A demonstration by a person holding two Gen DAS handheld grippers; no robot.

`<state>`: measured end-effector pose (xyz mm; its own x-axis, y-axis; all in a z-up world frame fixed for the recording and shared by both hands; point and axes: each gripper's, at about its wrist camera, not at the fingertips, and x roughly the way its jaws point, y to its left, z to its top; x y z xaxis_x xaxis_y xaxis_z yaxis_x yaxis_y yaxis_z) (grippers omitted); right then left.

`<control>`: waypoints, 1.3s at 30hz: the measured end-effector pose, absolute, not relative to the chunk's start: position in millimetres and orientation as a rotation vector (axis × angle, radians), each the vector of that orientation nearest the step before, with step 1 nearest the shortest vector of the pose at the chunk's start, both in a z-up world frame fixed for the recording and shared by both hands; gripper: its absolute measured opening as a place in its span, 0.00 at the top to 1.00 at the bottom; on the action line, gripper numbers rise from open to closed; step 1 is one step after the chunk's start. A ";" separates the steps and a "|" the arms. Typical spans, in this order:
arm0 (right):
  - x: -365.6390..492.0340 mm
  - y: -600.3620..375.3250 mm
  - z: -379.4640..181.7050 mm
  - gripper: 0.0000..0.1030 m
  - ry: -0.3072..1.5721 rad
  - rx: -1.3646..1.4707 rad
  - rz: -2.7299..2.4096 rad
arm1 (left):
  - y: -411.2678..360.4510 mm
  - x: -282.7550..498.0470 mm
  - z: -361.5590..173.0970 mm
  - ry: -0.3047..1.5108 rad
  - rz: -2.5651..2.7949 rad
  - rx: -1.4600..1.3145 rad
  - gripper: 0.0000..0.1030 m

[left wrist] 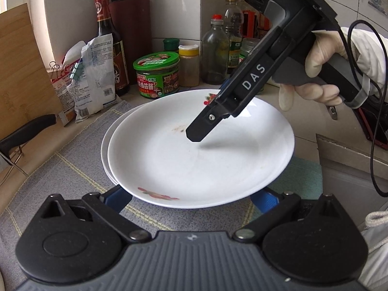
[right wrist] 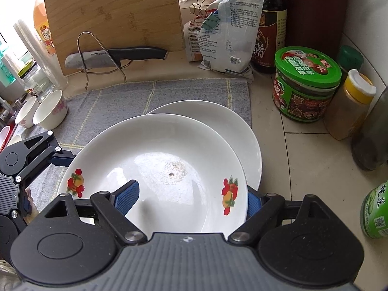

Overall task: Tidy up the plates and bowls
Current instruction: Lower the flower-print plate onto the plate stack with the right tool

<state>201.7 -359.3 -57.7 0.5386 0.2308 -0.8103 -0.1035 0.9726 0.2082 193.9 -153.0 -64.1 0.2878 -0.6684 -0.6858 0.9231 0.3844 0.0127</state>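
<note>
The fruit-print plate (right wrist: 155, 160) is being gripped at its near rim by the right gripper (right wrist: 191, 200) — one blue finger pad (right wrist: 127, 197) is lying on the inner face, the other is tucked behind the rim's outer side. This plate is being carried over a plain white plate (right wrist: 218, 123), overlapping most of it. The plain plate is sitting on the grey mat (right wrist: 135, 97), partly hanging past the mat's edge onto the bench (right wrist: 291, 145).

The left gripper (left wrist: 191, 200) is being held at the opposite rim of the fruit-print plate, with blue fingers (left wrist: 118, 197) spread wide on either side under the rim, released — whether the plate is being touched there cannot be told.

Two small bowls (right wrist: 41, 111) are standing at the mat's far left edge. A green-lidded jar (right wrist: 305, 84) is standing just right of the mat. A knife (right wrist: 116, 55) is being held in a wire stand behind the mat, in front of a cutting board (right wrist: 114, 12).
</note>
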 end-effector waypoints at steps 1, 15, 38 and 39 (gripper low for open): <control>202.2 -359.5 -58.2 0.11 0.985 0.142 0.197 | -153.4 194.2 -64.2 0.658 -1.113 0.454 0.01; 208.4 -360.6 -65.1 0.11 1.011 0.139 0.171 | -160.1 198.8 -69.2 0.692 -1.117 0.458 0.01; 223.7 -354.3 -64.4 0.11 1.084 0.121 0.121 | -162.4 210.3 -71.5 0.763 -1.127 0.453 0.01; 224.4 -354.0 -64.3 0.11 1.086 0.118 0.121 | -161.6 210.6 -71.2 0.763 -1.128 0.452 0.01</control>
<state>224.4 -354.0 -64.3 0.4606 0.1556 -0.8738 -0.0397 0.9871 0.1549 210.6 -161.6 -71.2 0.2218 -0.6342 -0.7407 0.9235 0.3803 -0.0491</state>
